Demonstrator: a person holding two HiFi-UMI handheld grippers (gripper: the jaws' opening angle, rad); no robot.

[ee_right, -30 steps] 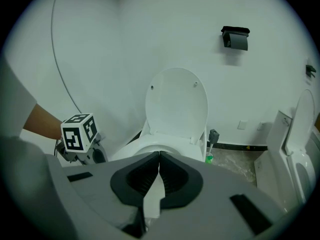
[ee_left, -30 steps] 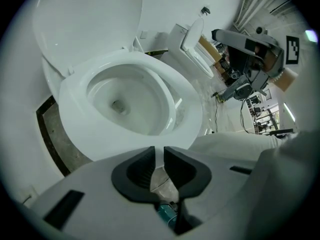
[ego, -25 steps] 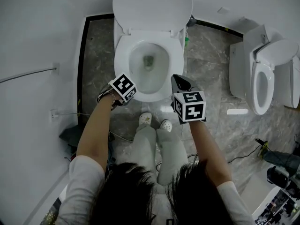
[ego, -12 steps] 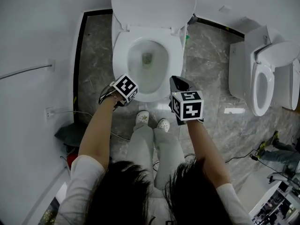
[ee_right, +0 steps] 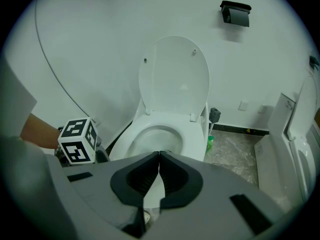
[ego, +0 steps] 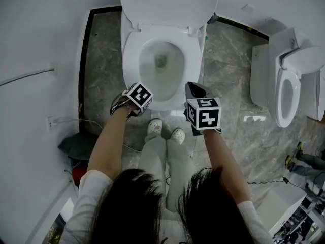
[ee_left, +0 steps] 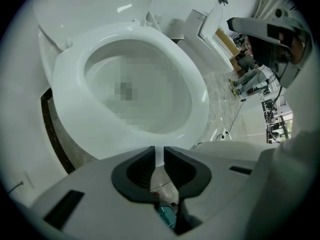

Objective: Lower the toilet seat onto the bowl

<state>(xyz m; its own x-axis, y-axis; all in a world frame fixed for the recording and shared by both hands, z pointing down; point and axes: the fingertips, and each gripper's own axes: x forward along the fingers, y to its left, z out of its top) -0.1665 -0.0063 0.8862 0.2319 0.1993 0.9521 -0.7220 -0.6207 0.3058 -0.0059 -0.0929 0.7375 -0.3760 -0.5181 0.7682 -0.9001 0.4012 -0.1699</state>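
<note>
From the head view, both grippers have sunk a little toward the front of the bowl [ego: 158,80] since a second ago. The left gripper [ego: 131,105] and right gripper [ego: 194,89] flank its front rim. The toilet seat [ego: 131,55] lies flat on the bowl, its long axis running from hinge toward the person, while the lid [ego: 167,1] stands raised.

In the left gripper view, the jaws stand slightly apart, empty, over the seat's front.

In the right gripper view, the jaws are closed on nothing, facing the upright lid.
</note>
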